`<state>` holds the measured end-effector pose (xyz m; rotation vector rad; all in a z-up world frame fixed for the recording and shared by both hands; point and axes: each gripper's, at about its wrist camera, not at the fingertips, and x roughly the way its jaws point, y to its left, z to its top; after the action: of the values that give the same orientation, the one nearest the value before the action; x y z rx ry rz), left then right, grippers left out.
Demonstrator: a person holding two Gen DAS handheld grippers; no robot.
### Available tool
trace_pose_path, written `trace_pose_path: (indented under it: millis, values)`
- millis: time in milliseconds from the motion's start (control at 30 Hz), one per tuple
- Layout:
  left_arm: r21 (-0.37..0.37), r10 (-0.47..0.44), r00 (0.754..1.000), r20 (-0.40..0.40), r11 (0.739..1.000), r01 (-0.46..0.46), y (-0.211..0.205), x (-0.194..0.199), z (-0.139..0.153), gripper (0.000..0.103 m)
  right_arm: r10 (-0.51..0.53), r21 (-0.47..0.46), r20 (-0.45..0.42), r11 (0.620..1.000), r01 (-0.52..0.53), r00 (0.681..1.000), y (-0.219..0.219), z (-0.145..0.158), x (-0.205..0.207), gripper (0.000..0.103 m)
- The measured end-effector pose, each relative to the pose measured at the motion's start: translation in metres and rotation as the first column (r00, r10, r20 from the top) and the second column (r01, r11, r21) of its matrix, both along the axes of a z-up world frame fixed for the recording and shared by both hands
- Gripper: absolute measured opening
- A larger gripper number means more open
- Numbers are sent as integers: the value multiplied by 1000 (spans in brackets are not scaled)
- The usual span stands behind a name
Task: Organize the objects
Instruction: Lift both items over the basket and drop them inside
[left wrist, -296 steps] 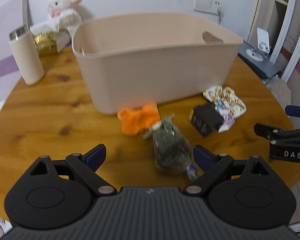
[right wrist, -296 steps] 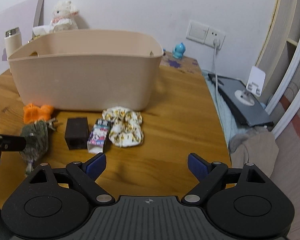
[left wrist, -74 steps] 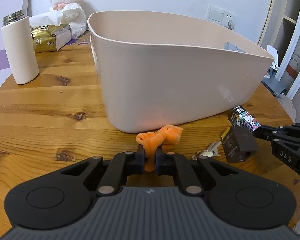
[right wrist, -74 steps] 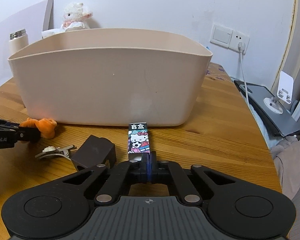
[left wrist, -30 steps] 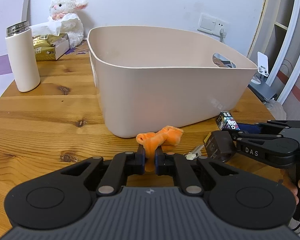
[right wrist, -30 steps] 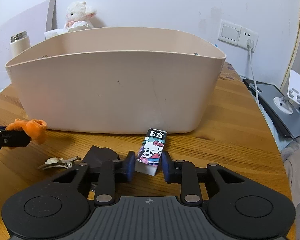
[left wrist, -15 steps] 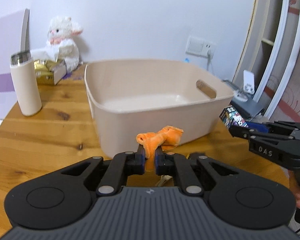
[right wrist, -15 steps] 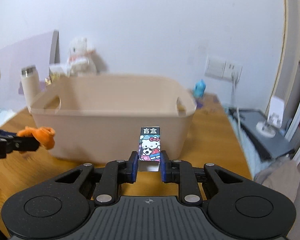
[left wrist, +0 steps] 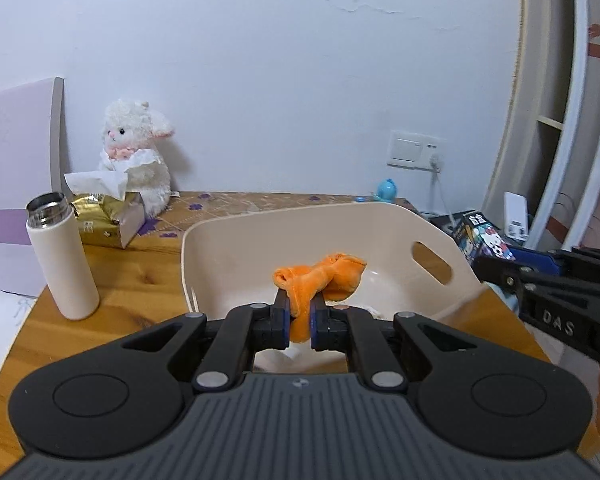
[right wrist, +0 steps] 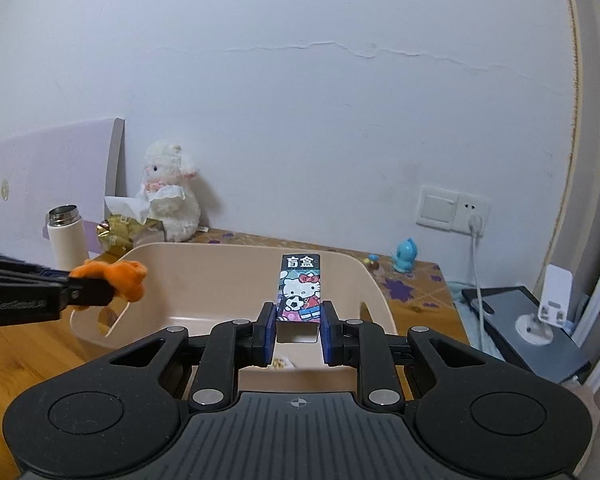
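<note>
Two claws hang above the beige bin (left wrist: pixel 228 240) at frame centre: the left claw (left wrist: pixel 299 316) pinches an orange scrunchie (left wrist: pixel 320 276), the right claw (right wrist: pixel 299 330) clamps a cartoon-printed box (right wrist: pixel 300 288) upright. The bin sits on the wooden counter (left wrist: pixel 132 280).

The beige bin (left wrist: pixel 228 236) is open-topped below, its floor mostly bare. A white bottle (left wrist: pixel 62 256) stands on the tabletop (left wrist: pixel 140 280) left of it.

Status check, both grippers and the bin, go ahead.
Left gripper shut on orange bow. Right gripper shut on cartoon box. Both above beige bin. Nothing blocking.
</note>
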<state>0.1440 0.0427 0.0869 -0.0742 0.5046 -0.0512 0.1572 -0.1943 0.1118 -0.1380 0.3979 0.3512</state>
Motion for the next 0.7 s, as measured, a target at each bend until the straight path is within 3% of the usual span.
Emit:
trace_pose_path:
  millis: [300, 567, 600, 633, 667, 700]
  values:
    - [77, 41, 995, -89, 996, -35, -6, 55, -26, 10, 12, -70, -67, 997, -16, 998, 26, -20, 37, 20]
    - [89, 37, 983, -178, 996, -21, -10, 63, -46, 14, -5, -117, -135, 993, -11, 991, 34, -43, 52, 21]
    - [86, 36, 984, -176, 996, -21, -9, 61, -44, 15, -7, -119, -134, 993, -9, 991, 34, -43, 52, 26]
    - [86, 32, 984, -174, 996, -18, -9, 60, -42, 20, -8, -119, -131, 993, -8, 991, 33, -41, 50, 33]
    - [88, 30, 985, -170, 996, -16, -9, 57, -39, 37, -6, -117, -123, 993, -9, 992, 32, -39, 47, 34]
    - [95, 34, 987, -155, 995, -19, -10, 53, -36, 45, -3, -116, -115, 993, -11, 993, 31, -37, 44, 34]
